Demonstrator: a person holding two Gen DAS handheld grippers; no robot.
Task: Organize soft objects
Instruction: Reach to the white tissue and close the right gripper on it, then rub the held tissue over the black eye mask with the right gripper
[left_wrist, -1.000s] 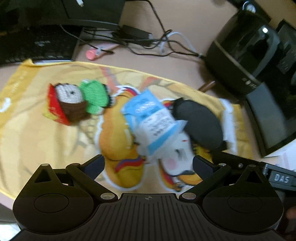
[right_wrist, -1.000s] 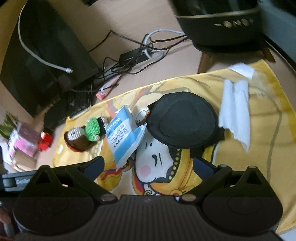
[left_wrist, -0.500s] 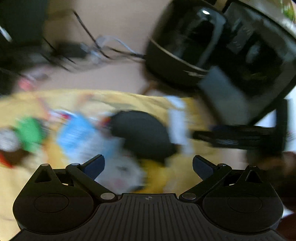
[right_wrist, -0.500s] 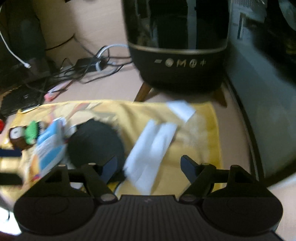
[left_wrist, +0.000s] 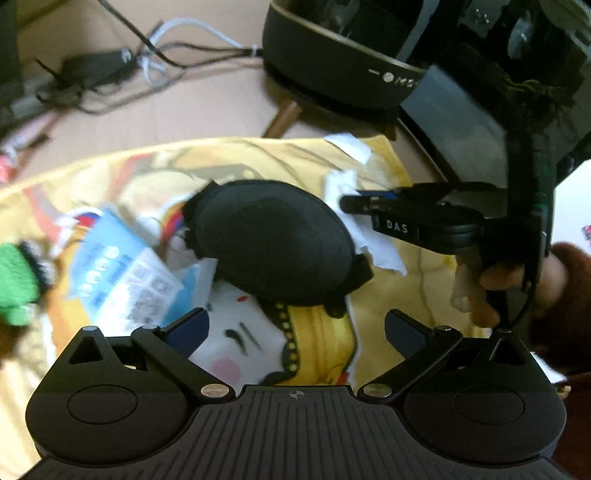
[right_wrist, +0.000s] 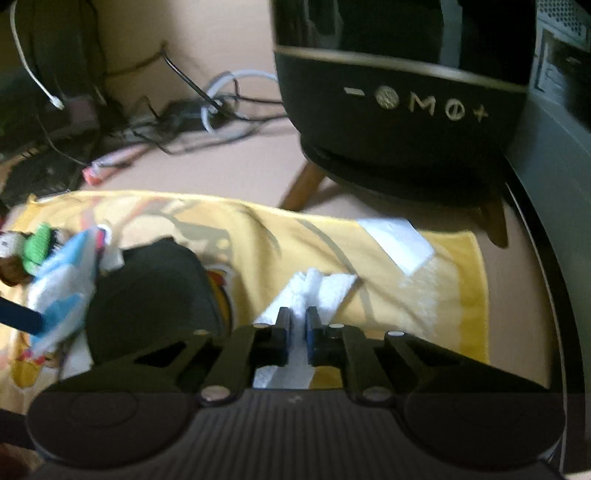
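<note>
A yellow cartoon-print towel (left_wrist: 369, 325) lies on the desk and carries the soft things. On it are a black padded eye mask (left_wrist: 273, 243), a blue-and-white packet (left_wrist: 122, 280), a green crochet toy (left_wrist: 14, 284) and a crumpled white tissue (right_wrist: 325, 288). My left gripper (left_wrist: 297, 328) is open just above the towel, short of the eye mask, and holds nothing. My right gripper (right_wrist: 298, 325) is shut on the white tissue, which shows between its pads. In the left wrist view, the right gripper (left_wrist: 354, 203) reaches over the white tissue (left_wrist: 373, 240) from the right, with a hand (left_wrist: 480, 288) on its grip.
A black round speaker (right_wrist: 399, 92) on wooden legs stands just behind the towel's far right corner. Tangled cables (right_wrist: 207, 114) and a keyboard (right_wrist: 40, 173) lie at the back left. A dark panel (right_wrist: 546, 192) walls the right side. A white label (right_wrist: 399, 240) is sewn on the towel.
My right gripper swung right to the white tissue and closed on it. My left gripper turned right from the toys toward the eye mask and stayed open.
</note>
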